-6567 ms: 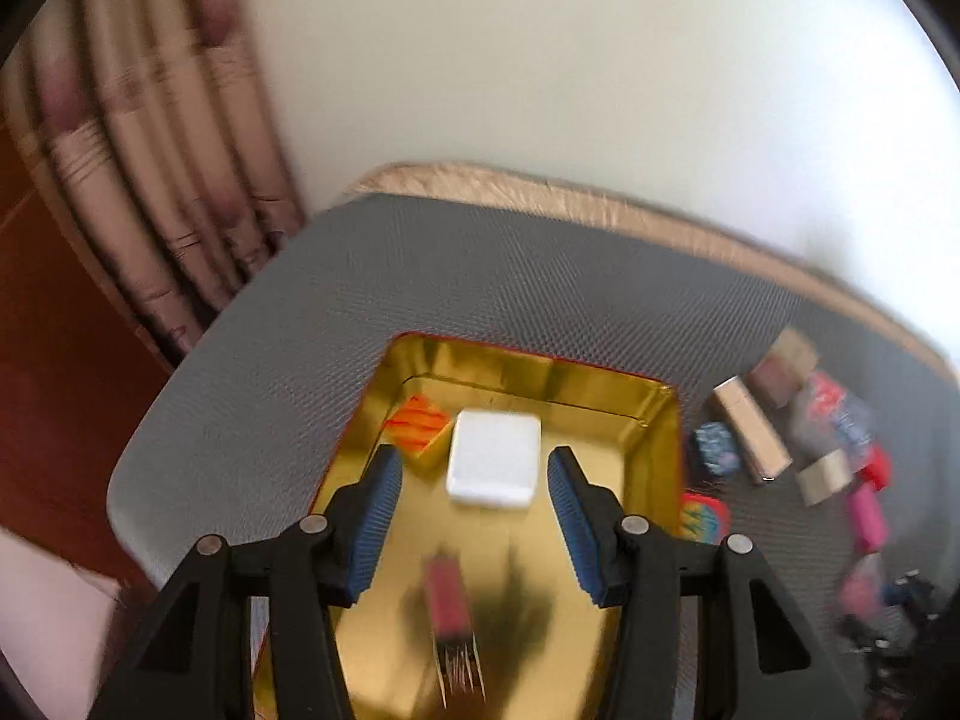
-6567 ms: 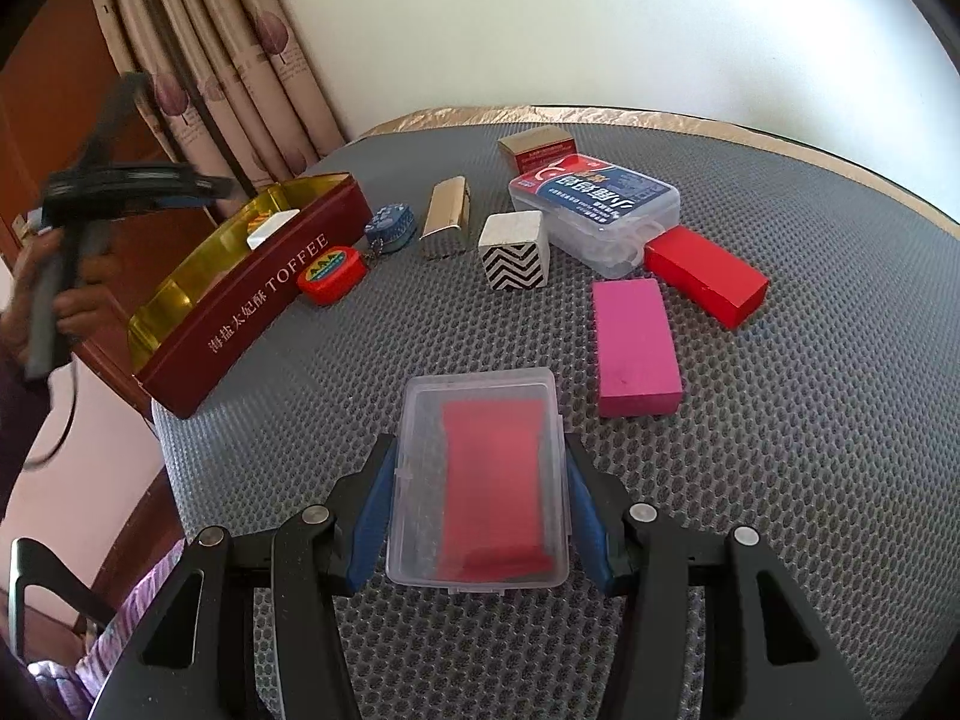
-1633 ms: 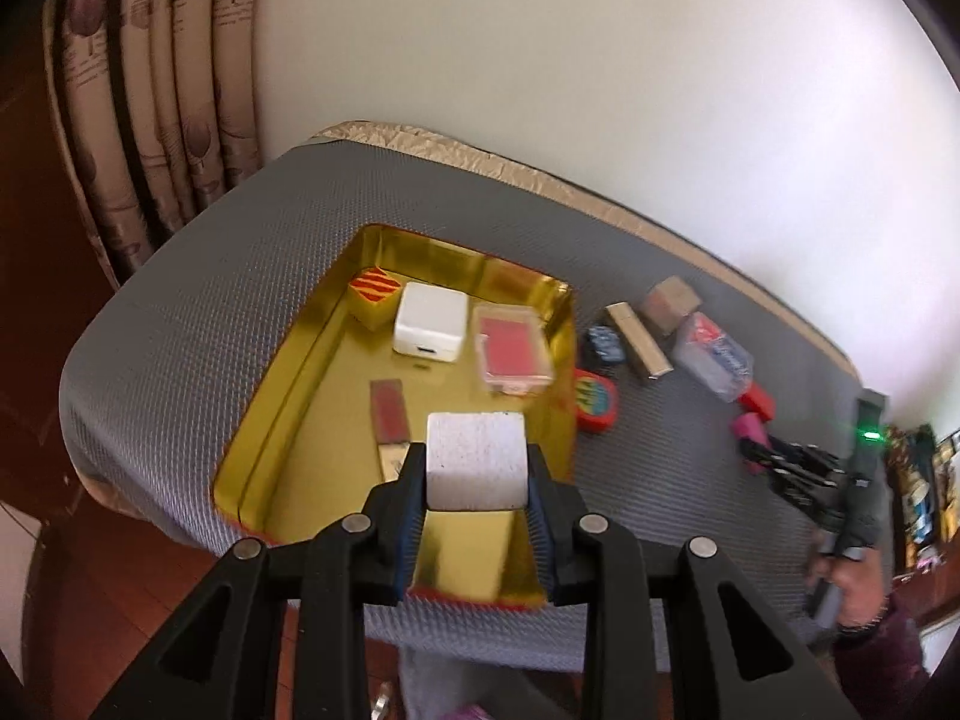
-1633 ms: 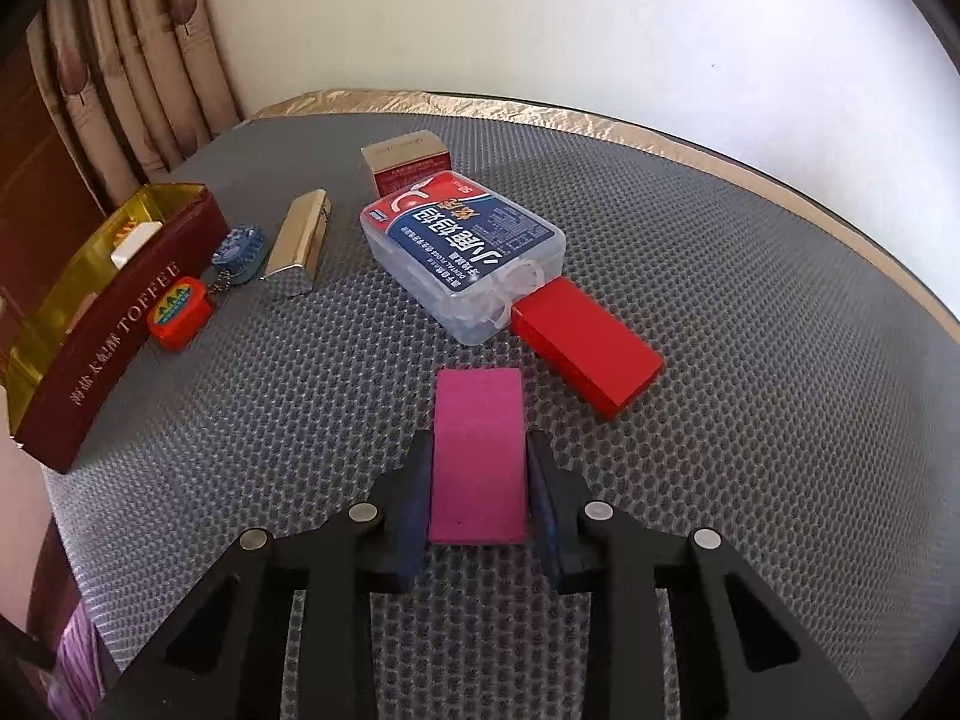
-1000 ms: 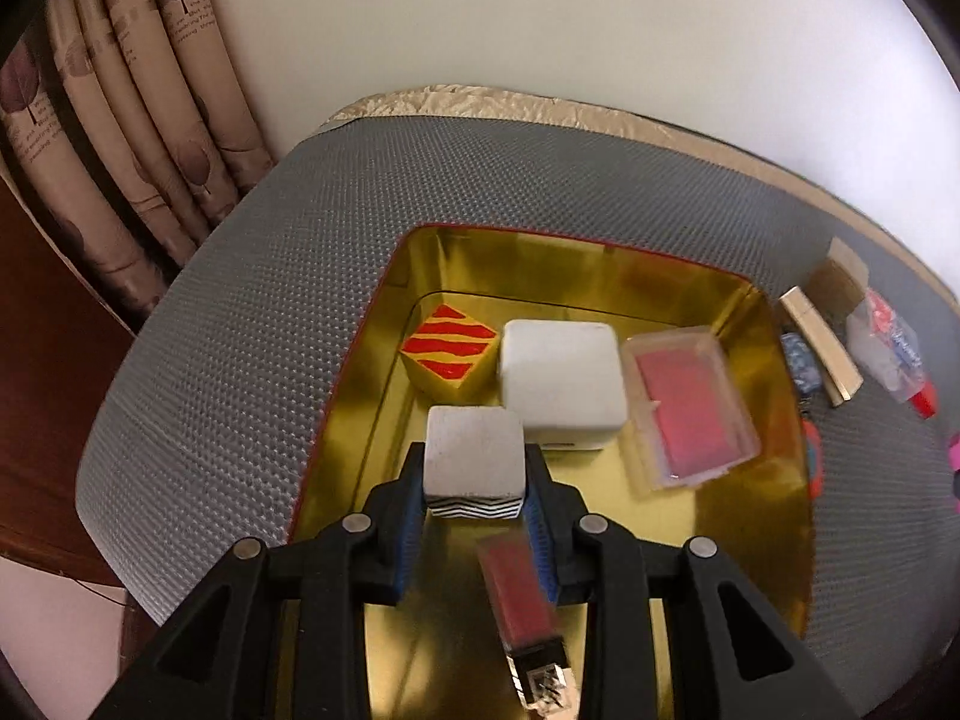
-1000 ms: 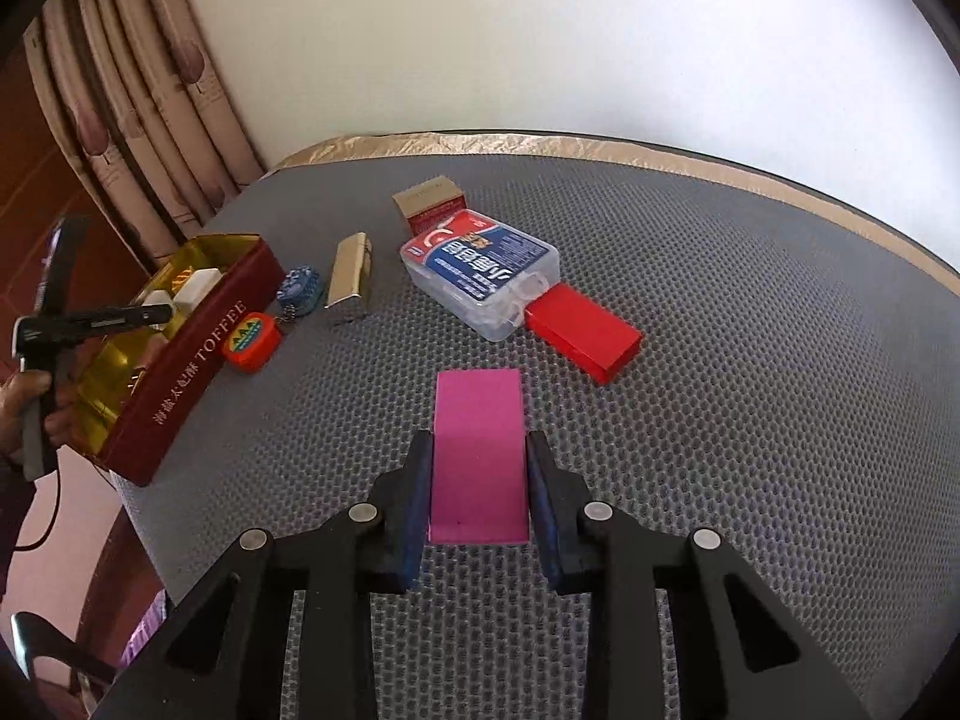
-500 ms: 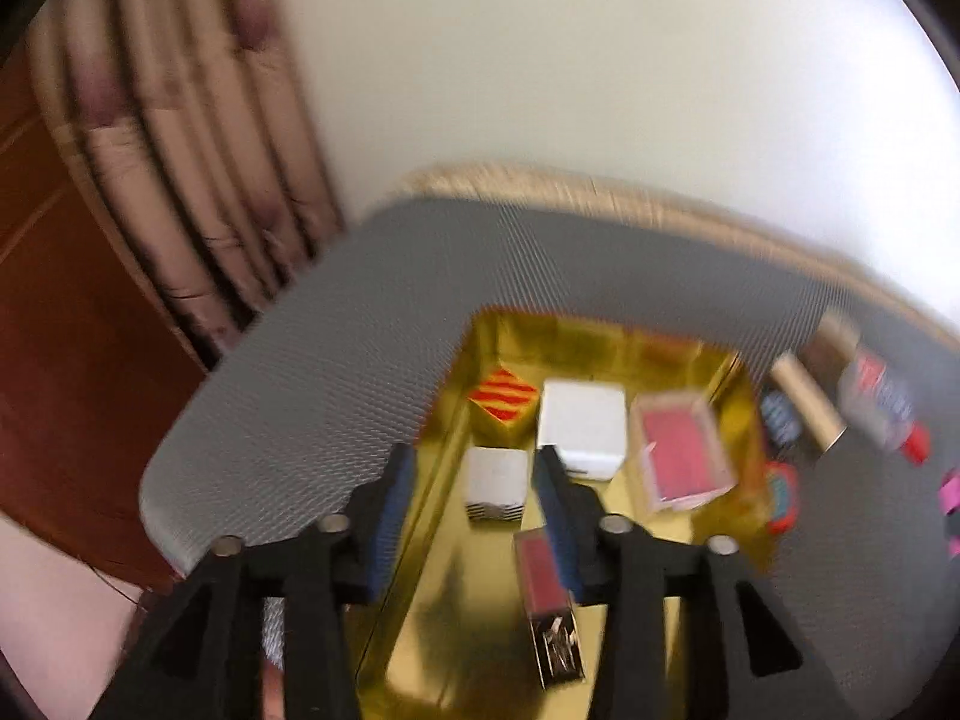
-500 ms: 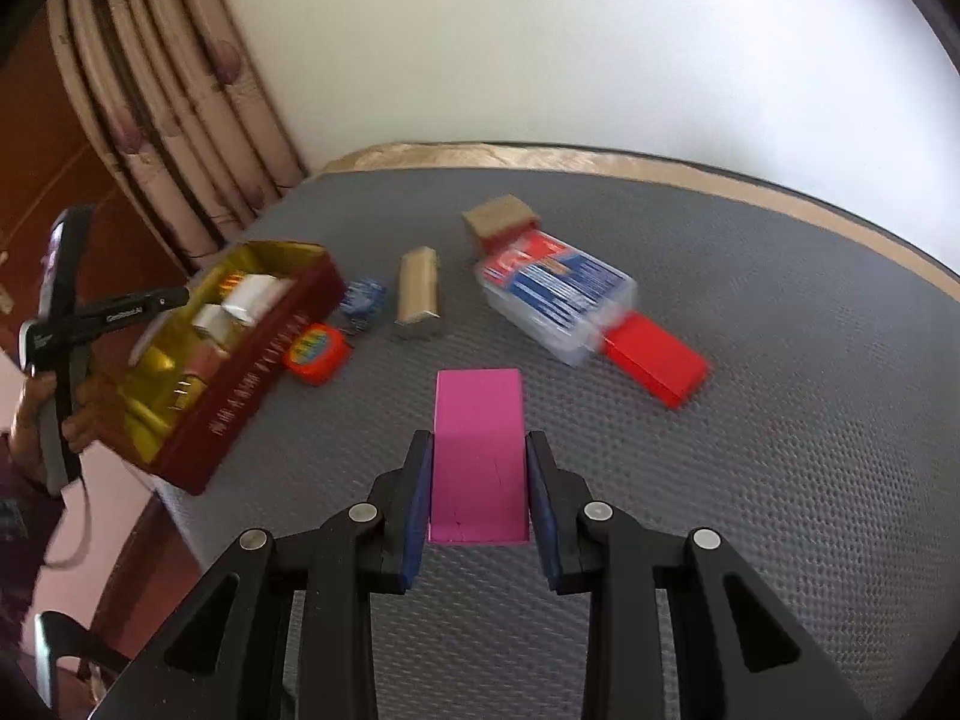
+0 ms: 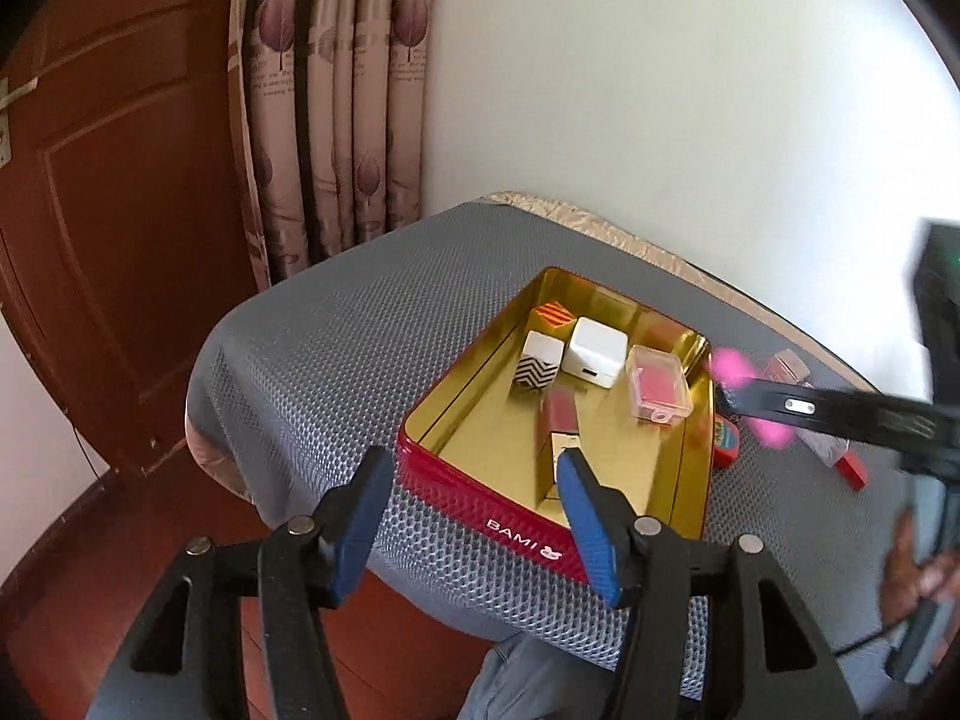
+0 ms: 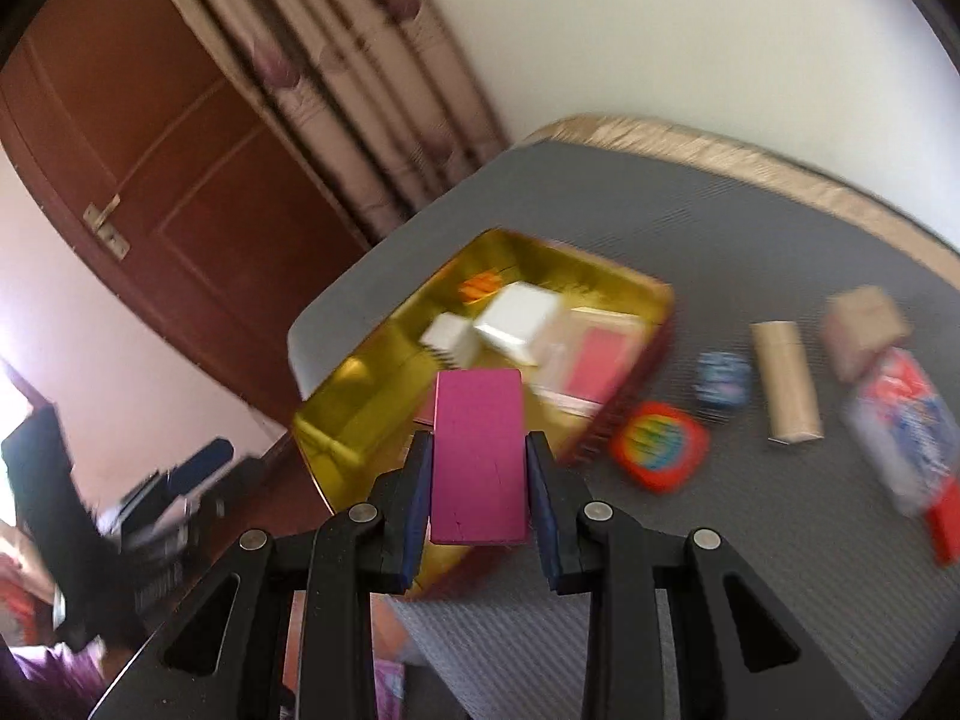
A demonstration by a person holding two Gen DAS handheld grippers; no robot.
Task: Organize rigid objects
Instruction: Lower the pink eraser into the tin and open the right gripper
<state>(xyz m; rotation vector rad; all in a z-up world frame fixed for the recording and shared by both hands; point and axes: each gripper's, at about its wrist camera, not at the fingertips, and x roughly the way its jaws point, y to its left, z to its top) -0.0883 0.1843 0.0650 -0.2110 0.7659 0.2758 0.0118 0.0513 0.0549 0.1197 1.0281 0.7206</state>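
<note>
A red tin with a gold inside [image 9: 468, 483] [image 10: 336, 420] stands on the grey table. It holds a zigzag cube [image 9: 538, 365], an orange striped cube [image 9: 553, 317], a white box [image 9: 597, 348] [image 10: 517, 319], a clear case with a red card [image 9: 657, 385] and a red-and-gold stick [image 9: 559, 420]. My left gripper [image 9: 474, 483] is open and empty, pulled back at the tin's near wall. My right gripper [image 10: 479, 474] is shut on a pink block [image 10: 479, 453] and holds it in the air above the tin's near end; it shows blurred in the left wrist view [image 9: 750, 396].
On the table to the right of the tin lie a round red tape measure [image 10: 660, 444], a small blue item [image 10: 723, 383], a gold bar [image 10: 786, 381], a brown box [image 10: 864, 318], a clear printed case [image 10: 906, 426] and a red block [image 9: 852, 471]. Curtains and a wooden door stand behind.
My left gripper let go of the zigzag cube in the tin and drew back, open. My right gripper carried the pink block left from the table to above the tin.
</note>
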